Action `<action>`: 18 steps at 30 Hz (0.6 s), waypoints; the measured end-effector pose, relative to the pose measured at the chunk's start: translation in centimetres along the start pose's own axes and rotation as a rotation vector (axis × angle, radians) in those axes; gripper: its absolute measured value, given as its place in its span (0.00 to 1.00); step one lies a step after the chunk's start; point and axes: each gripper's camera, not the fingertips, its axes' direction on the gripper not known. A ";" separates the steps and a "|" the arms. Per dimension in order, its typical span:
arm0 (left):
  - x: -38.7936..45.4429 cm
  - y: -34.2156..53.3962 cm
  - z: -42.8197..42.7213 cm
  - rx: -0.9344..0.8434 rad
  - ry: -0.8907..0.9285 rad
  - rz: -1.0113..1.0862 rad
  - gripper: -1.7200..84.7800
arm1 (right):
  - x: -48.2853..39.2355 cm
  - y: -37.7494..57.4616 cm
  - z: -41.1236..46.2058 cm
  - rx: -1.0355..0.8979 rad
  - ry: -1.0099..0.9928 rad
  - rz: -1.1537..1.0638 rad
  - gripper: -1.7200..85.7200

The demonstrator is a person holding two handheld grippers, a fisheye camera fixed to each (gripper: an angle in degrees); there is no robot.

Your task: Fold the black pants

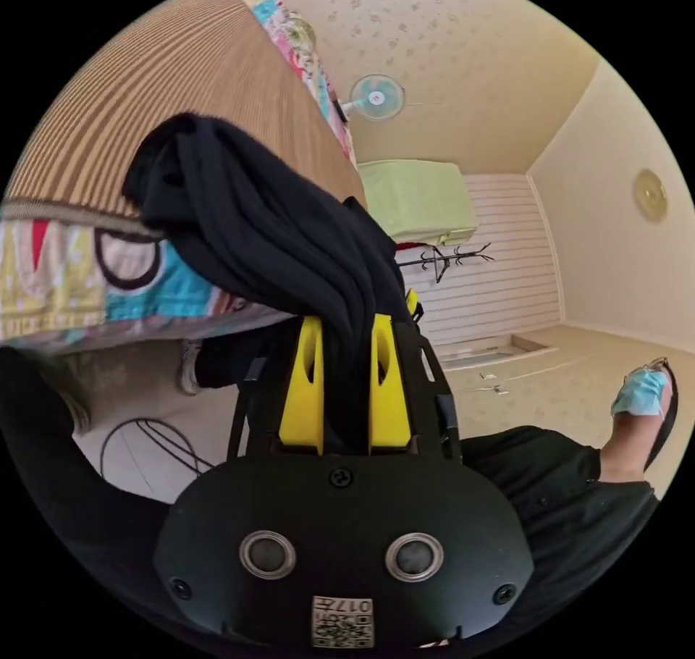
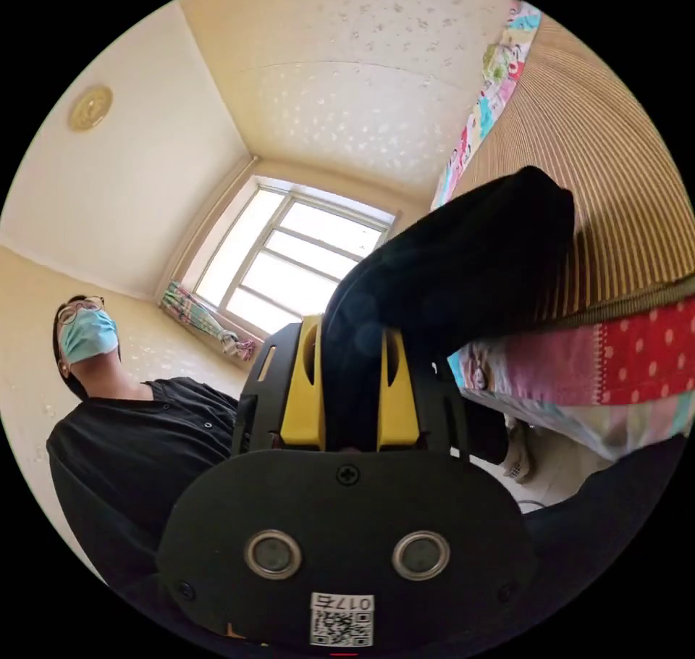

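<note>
The black pants (image 1: 260,224) hang bunched from my left gripper (image 1: 347,326), whose yellow jaws are shut on a thick fold of the cloth. The bundle lies over the edge of a bed with a striped mat (image 1: 166,87). In the right gripper view, the black pants (image 2: 463,261) bulge out of my right gripper (image 2: 351,329), its yellow jaws shut on the fabric. That bunch also rests against the striped mat (image 2: 615,181). Both views are tilted up toward the ceiling.
A patchwork quilt edge (image 1: 87,282) runs below the mat and shows as a quilt edge (image 2: 601,362) on the right. A person in black with a face mask (image 2: 87,333) stands close. A window (image 2: 297,261), a wall fan (image 1: 376,98) and a coat rack (image 1: 441,259) are behind.
</note>
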 end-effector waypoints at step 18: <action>12.6 -9.0 31.2 -0.480 -0.127 0.546 0.15 | -16.8 0.0 -31.5 0.569 1.227 0.116 0.13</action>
